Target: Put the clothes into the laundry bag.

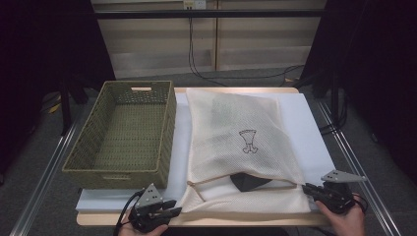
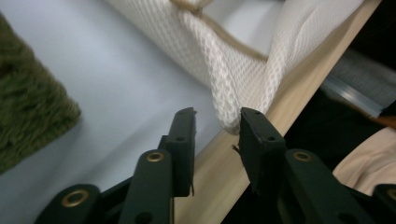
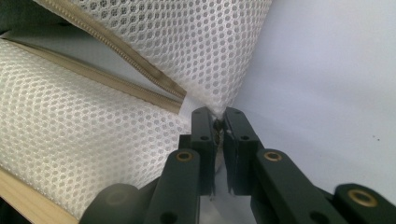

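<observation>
Here, mesh bag (image 3: 140,56) corner pinched in right tongs (image 3: 219,122), left tongs (image 2: 217,123) loose.

Cloth mesh, woven fibre, matt board and pale wood

The mesh laundry bag (image 1: 241,142) is cream open-weave cloth, honeycomb-holed, with a tan zip tape; a dark matt cloth item (image 1: 250,181) shows at its opening. Left of the bag, the basket (image 1: 164,132) is olive woven fibre, rough and fuzzy. Under the bag lies a smooth matt white sheet (image 1: 314,132) on a pale wooden table (image 1: 236,90). The left gripper (image 2: 217,123) has matt black jaws with brass-coloured rivets.
</observation>
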### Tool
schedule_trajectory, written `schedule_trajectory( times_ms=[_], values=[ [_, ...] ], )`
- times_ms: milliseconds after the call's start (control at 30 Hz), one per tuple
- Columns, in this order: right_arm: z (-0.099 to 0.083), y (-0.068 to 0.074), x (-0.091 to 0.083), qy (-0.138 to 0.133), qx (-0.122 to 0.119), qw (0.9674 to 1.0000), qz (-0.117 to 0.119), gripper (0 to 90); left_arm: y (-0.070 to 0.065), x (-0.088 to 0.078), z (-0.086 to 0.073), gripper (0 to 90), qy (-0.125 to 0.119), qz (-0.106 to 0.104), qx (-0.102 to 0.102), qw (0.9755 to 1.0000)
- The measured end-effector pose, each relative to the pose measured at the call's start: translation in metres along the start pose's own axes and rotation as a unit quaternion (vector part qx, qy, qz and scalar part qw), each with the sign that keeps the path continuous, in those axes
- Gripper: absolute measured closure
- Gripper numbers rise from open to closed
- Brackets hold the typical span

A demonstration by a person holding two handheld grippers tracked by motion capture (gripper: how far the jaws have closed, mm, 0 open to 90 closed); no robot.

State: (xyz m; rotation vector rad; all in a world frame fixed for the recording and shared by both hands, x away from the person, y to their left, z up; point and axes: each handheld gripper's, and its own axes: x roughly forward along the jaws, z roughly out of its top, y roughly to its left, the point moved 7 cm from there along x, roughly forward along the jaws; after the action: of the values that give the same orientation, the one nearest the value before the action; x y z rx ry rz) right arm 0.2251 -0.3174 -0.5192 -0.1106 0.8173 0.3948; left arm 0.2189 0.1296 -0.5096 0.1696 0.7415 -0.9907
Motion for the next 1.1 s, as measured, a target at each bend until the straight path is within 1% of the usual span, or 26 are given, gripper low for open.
schedule_trajectory(
  times_ms=[33, 67, 100, 133, 167, 267, 333, 400, 433, 467, 500, 533, 567, 600, 633, 667, 700, 733, 767, 800, 867, 933, 967, 1033, 1067, 1100],
  values=[
    [0.000, 0.000, 0.001, 0.001, 0.002, 1.0000, 0.007, 83.9, -0.001, 0.000, 0.002, 65.4, -0.002, 0.004, 0.008, 1.0000],
    [0.000, 0.000, 0.002, 0.000, 0.004, 1.0000, 0.009, 83.8, 0.000, 0.001, 0.005, 65.3, -0.006, 0.008, 0.008, 0.9999],
    [0.000, 0.000, 0.002, -0.003, 0.001, 0.9999, 0.011, 83.8, 0.000, 0.001, 0.008, 64.9, -0.010, 0.007, 0.009, 0.9999],
    [0.000, -0.001, 0.002, -0.004, 0.005, 0.9999, 0.010, 83.7, 0.000, 0.001, 0.008, 65.0, -0.010, 0.007, 0.009, 0.9999],
    [0.000, 0.000, 0.002, -0.005, 0.006, 0.9999, 0.015, 83.6, 0.002, 0.002, 0.015, 65.0, -0.019, 0.013, 0.013, 0.9997],
    [0.000, -0.001, 0.002, -0.008, 0.005, 0.9998, 0.018, 83.0, 0.006, 0.006, 0.024, 63.0, -0.029, 0.012, 0.009, 0.9995],
    [0.000, -0.001, 0.003, -0.010, 0.005, 0.9997, 0.021, 82.4, 0.006, 0.013, 0.029, 61.6, -0.026, 0.006, 0.013, 0.9996],
    [0.000, 0.000, 0.003, -0.010, 0.007, 0.9996, 0.025, 82.1, 0.006, 0.022, 0.034, 60.6, -0.019, 0.010, 0.022, 0.9995],
    [0.000, 0.000, 0.003, -0.011, 0.006, 0.9996, 0.025, 81.9, 0.005, 0.026, 0.037, 59.8, -0.018, 0.007, 0.021, 0.9996],
    [0.000, 0.000, 0.003, -0.012, 0.005, 0.9996, 0.025, 81.6, 0.007, 0.029, 0.038, 60.0, -0.010, 0.016, 0.024, 0.9995],
    [0.000, 0.000, 0.003, -0.011, 0.006, 0.9996, 0.025, 81.4, 0.009, 0.031, 0.038, 62.6, -0.006, 0.021, 0.025, 0.9994],
    [0.000, 0.000, 0.003, -0.011, 0.006, 0.9996, 0.026, 81.3, 0.011, 0.032, 0.037, 69.4, -0.003, 0.018, 0.022, 0.9996],
    [0.000, 0.000, 0.002, -0.012, 0.007, 0.9995, 0.028, 81.2, 0.012, 0.032, 0.035, 79.2, 0.003, 0.021, 0.024, 0.9995],
    [0.000, 0.000, 0.002, -0.011, 0.007, 0.9996, 0.027, 81.1, 0.013, 0.030, 0.033, 84.7, 0.008, 0.027, 0.026, 0.9993],
    [0.000, 0.000, 0.002, -0.010, 0.007, 0.9996, 0.027, 81.0, 0.014, 0.026, 0.032, 85.6, 0.009, 0.031, 0.025, 0.9992],
    [-0.001, 0.000, 0.002, -0.009, 0.010, 0.9996, 0.025, 81.1, 0.016, 0.021, 0.032, 86.0, 0.003, 0.041, 0.021, 0.9990],
    [-0.001, 0.000, 0.001, -0.010, 0.009, 0.9997, 0.022, 81.2, 0.018, 0.015, 0.031, 86.2, -0.006, 0.040, 0.012, 0.9991],
    [-0.001, 0.000, 0.001, -0.010, 0.008, 0.9998, 0.018, 81.3, 0.020, 0.010, 0.030, 86.2, -0.017, 0.031, -0.002, 0.9994],
    [-0.001, 0.000, 0.001, -0.007, 0.009, 0.9998, 0.017, 81.3, 0.022, 0.006, 0.028, 86.3, -0.024, 0.029, -0.010, 0.9992],
    [-0.001, 0.000, 0.001, -0.007, 0.009, 0.9998, 0.017, 81.3, 0.022, 0.006, 0.028, 86.2, -0.024, 0.029, -0.010, 0.9992],
    [-0.001, 0.001, 0.000, -0.008, 0.016, 0.9995, 0.026, 81.5, 0.022, 0.003, 0.023, 86.3, -0.024, 0.027, -0.011, 0.9993],
    [-0.001, 0.002, 0.000, -0.007, 0.010, 0.9996, 0.023, 82.3, 0.020, 0.001, 0.021, 86.0, -0.023, 0.033, -0.009, 0.9992],
    [-0.001, 0.003, -0.001, -0.011, 0.007, 0.9997, 0.020, 82.5, 0.020, 0.000, 0.020, 85.5, -0.029, 0.027, -0.010, 0.9992],
    [0.000, 0.004, -0.004, -0.021, 0.009, 0.9993, 0.030, 81.7, 0.022, -0.001, 0.020, 83.5, -0.039, 0.016, -0.019, 0.9990],
    [0.002, 0.005, -0.006, -0.036, 0.012, 0.9986, 0.037, 75.3, 0.023, 0.000, 0.022, 80.8, -0.047, 0.007, -0.015, 0.9988],
    [0.004, 0.006, -0.008, -0.044, 0.010, 0.9981, 0.042, 71.8, 0.022, 0.000, 0.023, 78.7, -0.049, 0.005, -0.013, 0.9987]
  ],
)
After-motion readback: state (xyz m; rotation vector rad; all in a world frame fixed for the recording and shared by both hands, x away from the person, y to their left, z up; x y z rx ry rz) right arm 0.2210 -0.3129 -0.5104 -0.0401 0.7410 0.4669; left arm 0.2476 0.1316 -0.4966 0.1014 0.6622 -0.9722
